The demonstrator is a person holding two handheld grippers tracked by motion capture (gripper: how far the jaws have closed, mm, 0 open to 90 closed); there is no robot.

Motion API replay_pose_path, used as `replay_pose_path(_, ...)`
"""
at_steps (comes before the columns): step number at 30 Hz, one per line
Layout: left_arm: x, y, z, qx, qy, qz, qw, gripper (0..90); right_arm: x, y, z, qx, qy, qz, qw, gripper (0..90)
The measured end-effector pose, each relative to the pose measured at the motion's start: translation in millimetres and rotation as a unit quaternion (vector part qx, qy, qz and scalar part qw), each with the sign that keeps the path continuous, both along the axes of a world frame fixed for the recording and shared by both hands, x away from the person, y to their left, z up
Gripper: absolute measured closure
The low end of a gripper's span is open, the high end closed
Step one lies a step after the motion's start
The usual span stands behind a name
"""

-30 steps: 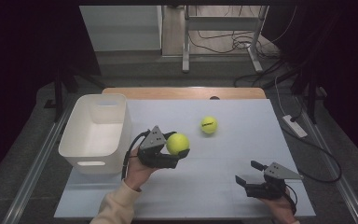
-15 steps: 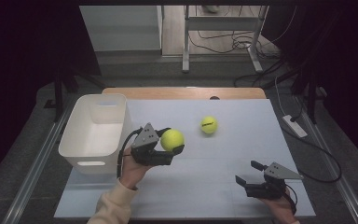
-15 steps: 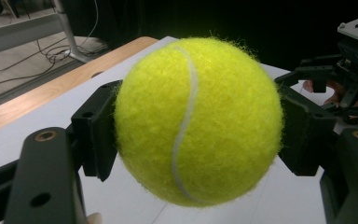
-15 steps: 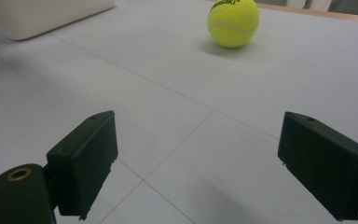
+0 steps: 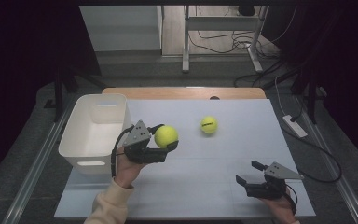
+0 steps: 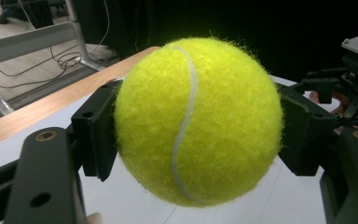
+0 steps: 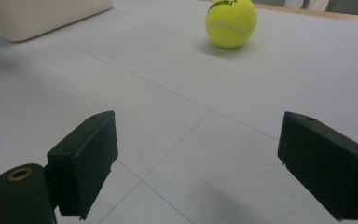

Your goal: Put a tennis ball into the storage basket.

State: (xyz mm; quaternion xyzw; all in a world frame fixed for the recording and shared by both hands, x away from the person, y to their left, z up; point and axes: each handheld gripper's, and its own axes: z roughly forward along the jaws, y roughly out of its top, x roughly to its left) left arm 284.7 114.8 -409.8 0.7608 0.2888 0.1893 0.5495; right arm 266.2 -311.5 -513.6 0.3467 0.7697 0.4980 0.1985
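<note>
High view: the left gripper [image 5: 164,148] holds a tennis ball [image 5: 166,136] above the table beside the white bin [image 5: 94,128]; left gripper view: jaws clamp its felt sides, light, springy, grippy; right gripper view: jaws wide apart, empty, second tennis ball [image 7: 230,21] ahead.

The held ball [image 6: 198,121] is fuzzy yellow felt with a smooth white seam; the second ball [image 7: 230,22] has the same nap. The jaws of the left gripper [image 6: 200,130] look like matt black plastic. The bin [image 5: 93,130] is smooth white plastic. The desk [image 5: 242,154] is matt pale grey, with a wood strip [image 5: 182,93] along its far edge.
</note>
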Motion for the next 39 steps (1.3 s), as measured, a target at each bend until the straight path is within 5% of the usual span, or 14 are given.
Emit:
replay_pose_path(9,-2.1,11.9,7.6,-0.011,-0.009,0.015,0.9998,26.7,-0.1,0.9,0.9,0.007,-0.001,-0.002,1.0000,12.1)
replay_pose_path(15,2.6,26.5,8.9,-0.034,0.004,0.033,0.9989,26.7,-1.6,2.4,1.7,0.011,-0.002,-0.002,0.9999,12.1)
replay_pose_path(39,15.6,40.8,33.5,-0.009,-0.016,0.072,0.9972,26.6,-1.6,-0.3,0.8,0.002,-0.002,-0.002,1.0000,12.4)
